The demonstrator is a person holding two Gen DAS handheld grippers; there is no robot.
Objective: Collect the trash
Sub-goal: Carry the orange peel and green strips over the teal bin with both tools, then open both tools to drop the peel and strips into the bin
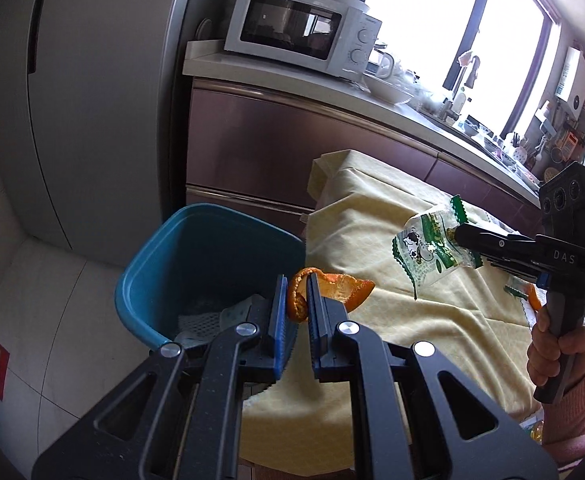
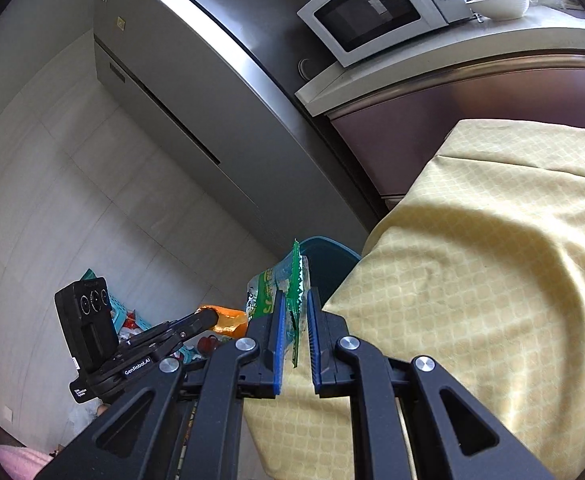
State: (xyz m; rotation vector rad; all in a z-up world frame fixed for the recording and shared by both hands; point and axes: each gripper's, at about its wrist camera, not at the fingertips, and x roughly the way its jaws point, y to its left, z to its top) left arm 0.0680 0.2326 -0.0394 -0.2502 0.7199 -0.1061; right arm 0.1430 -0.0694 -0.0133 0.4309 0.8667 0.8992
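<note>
My left gripper (image 1: 295, 286) is shut on an orange peel (image 1: 332, 290) and holds it at the table's left edge, beside the rim of a blue trash bin (image 1: 196, 256). My right gripper (image 2: 295, 298) is shut on a clear candy wrapper with green zigzag edges (image 2: 292, 280). In the left wrist view that wrapper (image 1: 428, 246) hangs above the yellow tablecloth, held by the right gripper (image 1: 458, 236). The left gripper (image 2: 212, 316) with the peel (image 2: 228, 320) also shows in the right wrist view, left of the bin (image 2: 328, 264).
The table under a yellow cloth (image 1: 412, 320) stands beside the bin. More wrapper and peel bits (image 1: 528, 296) lie on it behind the right gripper. A grey fridge (image 1: 72, 100), purple cabinets and a counter with a microwave (image 1: 300, 28) stand behind. Clutter lies on the tiled floor (image 2: 132, 316).
</note>
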